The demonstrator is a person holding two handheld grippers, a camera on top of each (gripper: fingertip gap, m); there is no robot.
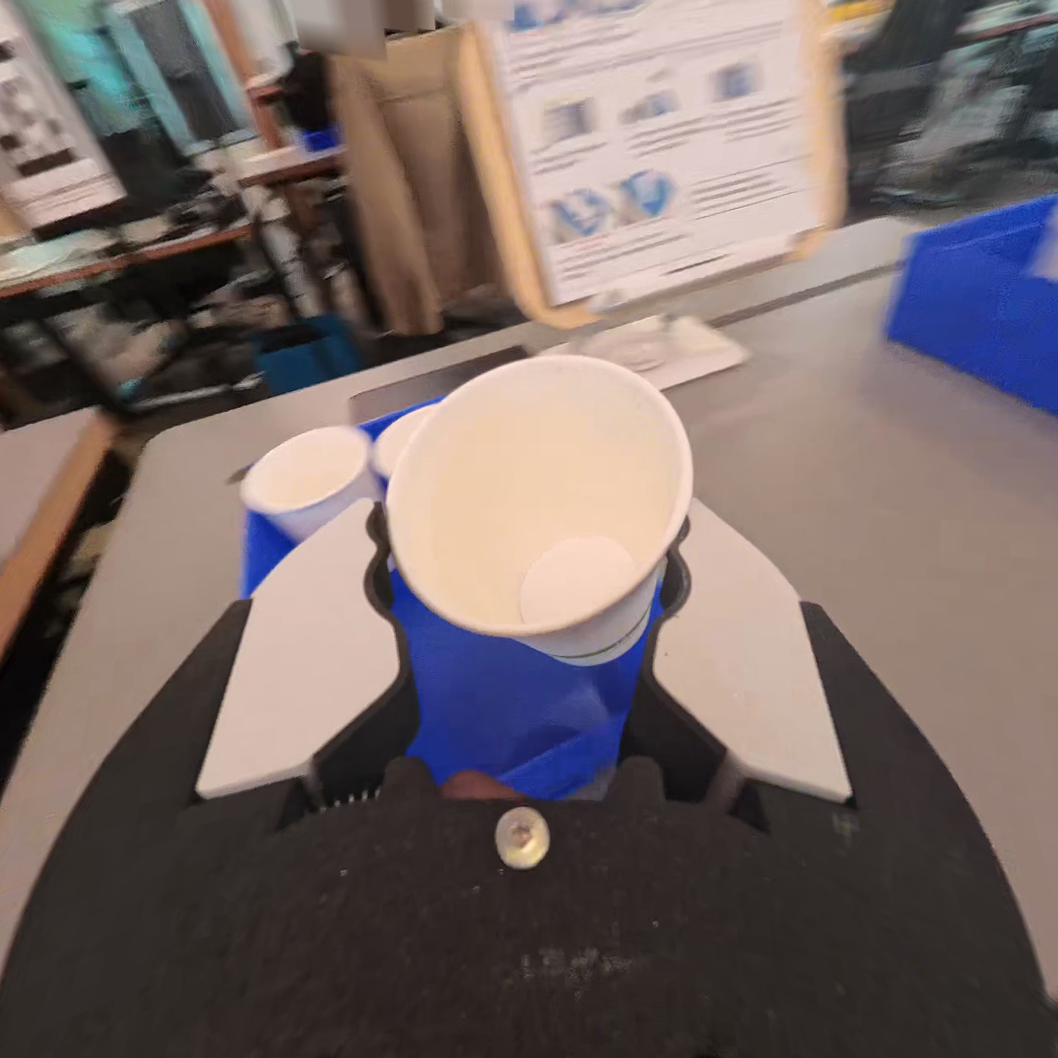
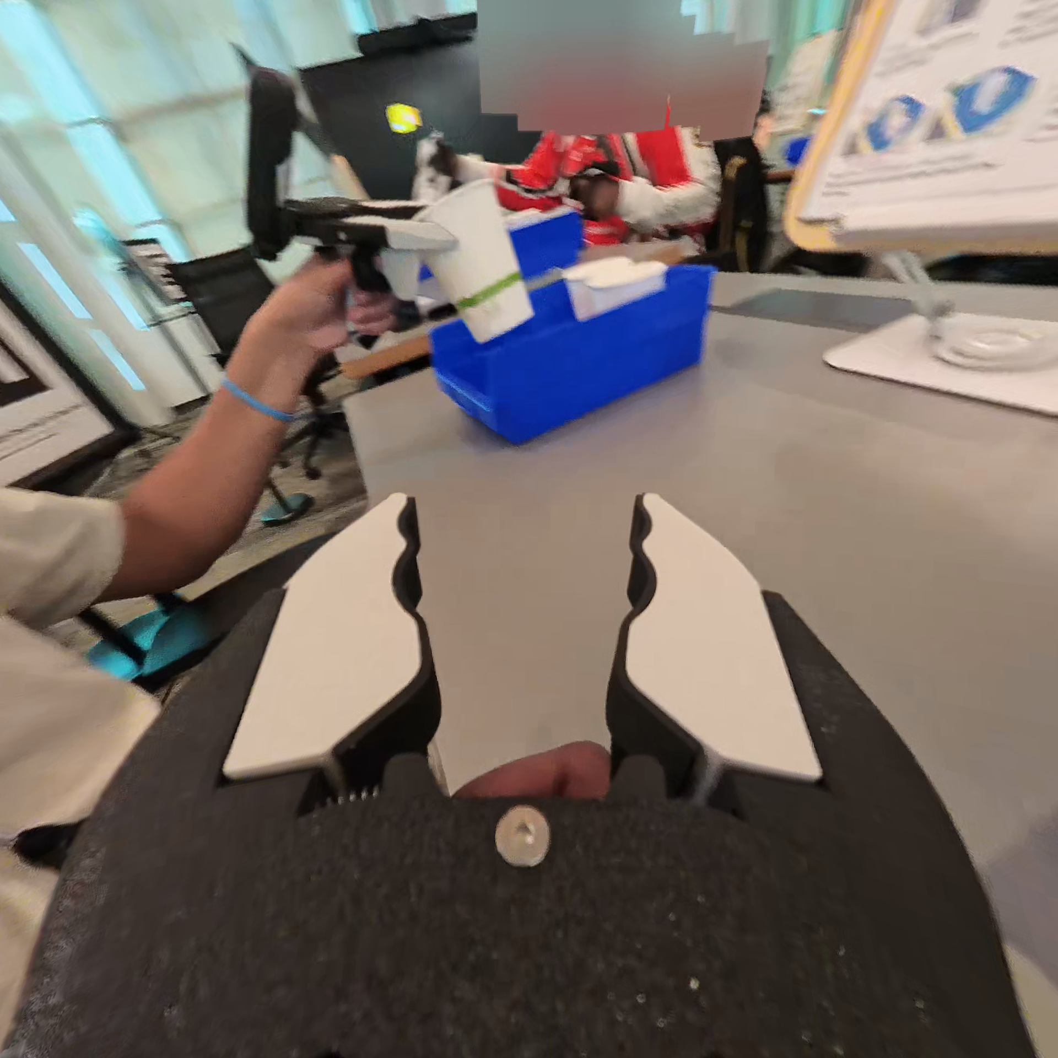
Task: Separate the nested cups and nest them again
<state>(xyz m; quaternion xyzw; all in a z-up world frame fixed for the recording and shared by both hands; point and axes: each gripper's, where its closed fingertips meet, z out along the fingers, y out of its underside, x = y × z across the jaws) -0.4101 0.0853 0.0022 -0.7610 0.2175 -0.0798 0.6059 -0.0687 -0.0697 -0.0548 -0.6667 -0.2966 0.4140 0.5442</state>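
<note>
My left gripper [image 1: 529,515] is shut on a white paper cup [image 1: 515,515] with a green band. It holds the cup tilted above a blue bin [image 1: 515,704]. The cup's mouth faces the camera and it looks empty. Two more white cups [image 1: 306,478] stand in the bin behind it. In the right wrist view the left gripper [image 2: 423,235] holds the cup [image 2: 484,269] over the near end of the blue bin [image 2: 572,355], with other cups [image 2: 615,280] inside. My right gripper [image 2: 524,504] is open and empty, low over the grey table [image 2: 744,486].
A poster stand [image 1: 658,143] with a white base [image 2: 944,355] stands at the back of the table. A second blue bin [image 1: 985,297] sits at the far right. The table's left edge [image 1: 74,475] drops to the floor. People sit behind the table.
</note>
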